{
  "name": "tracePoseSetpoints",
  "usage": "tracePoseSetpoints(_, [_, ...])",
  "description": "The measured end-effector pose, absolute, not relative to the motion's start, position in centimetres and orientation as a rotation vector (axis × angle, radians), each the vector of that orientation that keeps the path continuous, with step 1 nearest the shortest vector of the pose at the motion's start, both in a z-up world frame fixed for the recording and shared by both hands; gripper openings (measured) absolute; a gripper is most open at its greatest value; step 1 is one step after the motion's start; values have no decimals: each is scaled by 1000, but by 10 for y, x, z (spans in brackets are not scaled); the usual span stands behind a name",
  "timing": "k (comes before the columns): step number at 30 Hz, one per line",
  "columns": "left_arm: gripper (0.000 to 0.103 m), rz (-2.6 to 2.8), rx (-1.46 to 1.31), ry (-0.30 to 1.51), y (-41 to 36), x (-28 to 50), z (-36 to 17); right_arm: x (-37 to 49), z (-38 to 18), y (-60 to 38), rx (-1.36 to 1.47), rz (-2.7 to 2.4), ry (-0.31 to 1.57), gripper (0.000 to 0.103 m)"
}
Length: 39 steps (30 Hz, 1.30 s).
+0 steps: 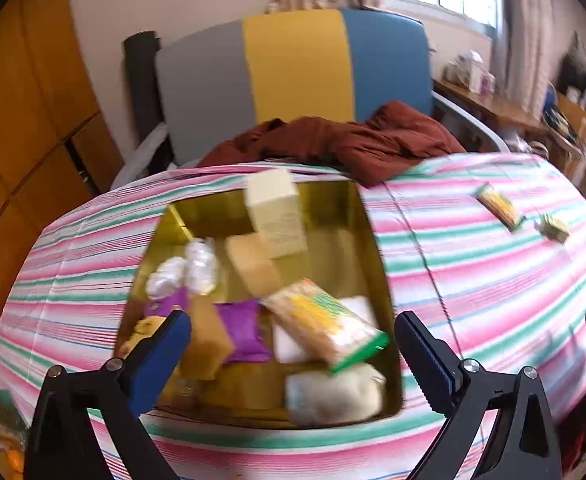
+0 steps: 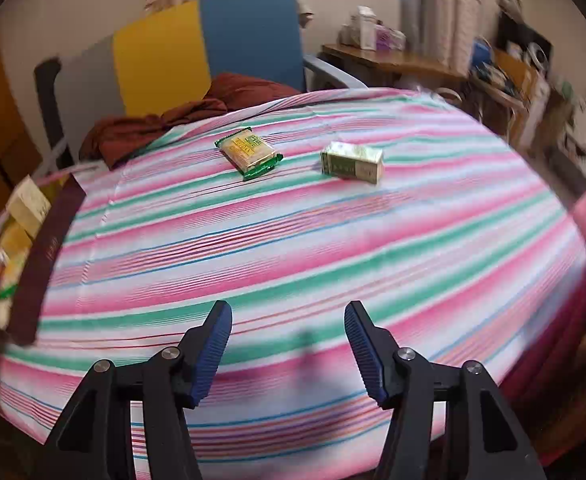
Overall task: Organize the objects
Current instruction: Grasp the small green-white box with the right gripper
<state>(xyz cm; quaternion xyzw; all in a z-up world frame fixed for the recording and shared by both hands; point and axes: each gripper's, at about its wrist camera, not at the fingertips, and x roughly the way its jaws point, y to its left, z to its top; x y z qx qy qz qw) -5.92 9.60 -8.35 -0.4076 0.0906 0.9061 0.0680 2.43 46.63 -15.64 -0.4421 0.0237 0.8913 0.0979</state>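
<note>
With both hand-held grippers empty, left (image 1: 293, 354) wide above the full gold tin (image 1: 377, 240), right (image 2: 287, 346) part-open, the cracker packet (image 2: 249, 153) may slip when grasped.

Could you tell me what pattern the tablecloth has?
The tablecloth has pink, green and white stripes with thin blue lines; right wrist view.

Bare striped cloth (image 2: 293, 240) before the right gripper (image 2: 287, 344), snack packet (image 2: 249, 153), carton (image 2: 352, 162) beyond

My right hand-held gripper (image 2: 287, 350) hangs open and empty over the striped bench (image 2: 293, 240). Ahead I see a green snack packet (image 2: 249, 153) and, well apart, a small box (image 2: 352, 162).
</note>
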Motion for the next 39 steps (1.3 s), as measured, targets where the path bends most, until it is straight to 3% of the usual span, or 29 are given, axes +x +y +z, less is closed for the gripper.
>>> tracePoseSetpoints(2, [102,2706,-1235,306,108,-57,-87,9,-154,477,-1315,2637,-92,59])
tracePoseSetpoints(6, [102,2646,-1252,343,135,-53,-94,-32,-151,515,-1363,2679,-212,59])
tracePoseSetpoints(14, [102,2565,-1273,442,189,-54,-112,-118,-165,552,-1553,2688,-393,59])
tracePoseSetpoints(26, [102,2493,-1333,496,226,-63,-137,-166,-214,550,-1856,2627,-614,59])
tracePoseSetpoints(29, [102,2484,-1340,521,232,-66,-143,-166,-217,555,-1888,2649,-548,54])
tracePoseSetpoints(30, [102,2489,-1336,529,233,-66,-144,-166,-215,559,-1897,2666,-491,49])
tracePoseSetpoints(31, [102,2490,-1334,532,233,-67,-144,-165,-216,562,-1909,2668,-432,34])
tracePoseSetpoints(32, [102,2489,-1336,531,233,-67,-145,-164,-217,564,-1907,2654,-420,30])
tracePoseSetpoints(39, [102,2464,-1339,545,241,-68,-148,-132,-206,556,-1761,2642,-327,30])
